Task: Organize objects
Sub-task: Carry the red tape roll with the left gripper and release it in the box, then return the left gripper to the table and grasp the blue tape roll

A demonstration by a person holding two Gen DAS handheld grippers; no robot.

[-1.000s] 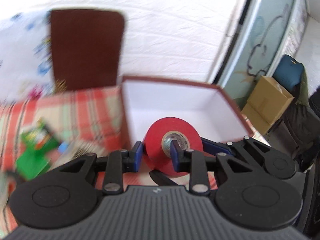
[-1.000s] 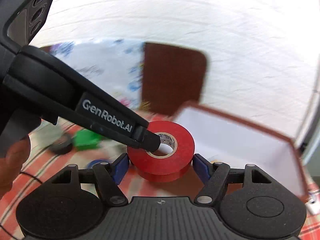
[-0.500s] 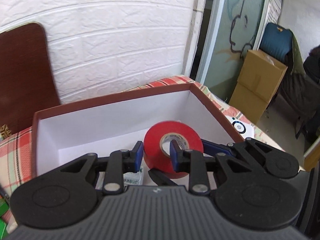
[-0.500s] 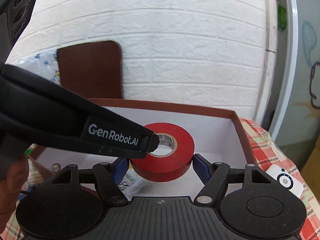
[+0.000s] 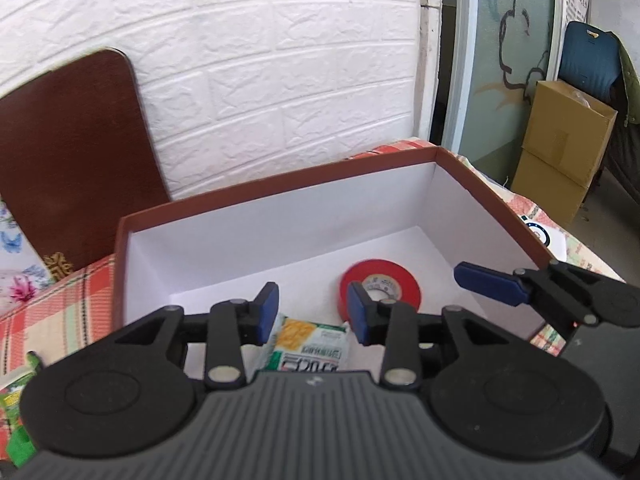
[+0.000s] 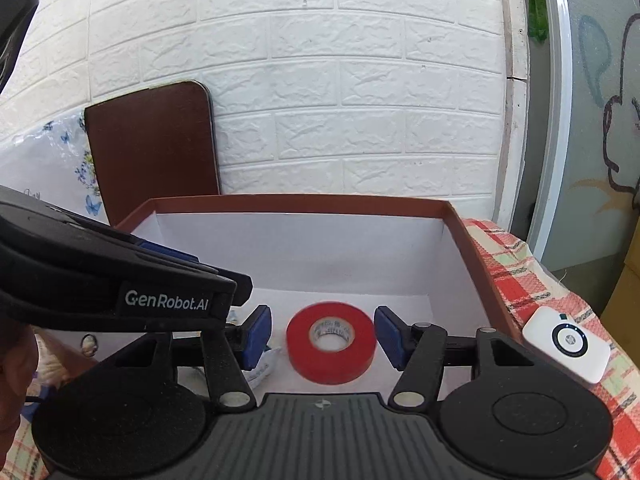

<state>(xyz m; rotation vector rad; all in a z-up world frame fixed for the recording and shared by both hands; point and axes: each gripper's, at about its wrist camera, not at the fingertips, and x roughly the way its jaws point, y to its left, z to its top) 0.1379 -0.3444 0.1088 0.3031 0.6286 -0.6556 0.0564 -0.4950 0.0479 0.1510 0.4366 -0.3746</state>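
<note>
Red tape roll point(image 6: 331, 347) lies flat on the white floor of the brown-rimmed box point(image 6: 472, 240), toward its near right part, and neither gripper touches it. The right gripper point(image 6: 323, 336) hangs above it with jaws wide, one blue pad either side; the left gripper point(image 5: 312, 312) is also spread, with nothing between its pads, over a yellow-and-green packet point(image 5: 310, 346) at the near wall. The drop looks done, so the sound move is to lift both tools straight up before swinging away, since the right wall and near rim stand close. Open room lies upward and toward the checked bench point(image 6: 520, 276); a small white device point(image 6: 566, 344) sits just right of the box, a brown lid point(image 6: 152, 152) leans against the far wall.
</note>
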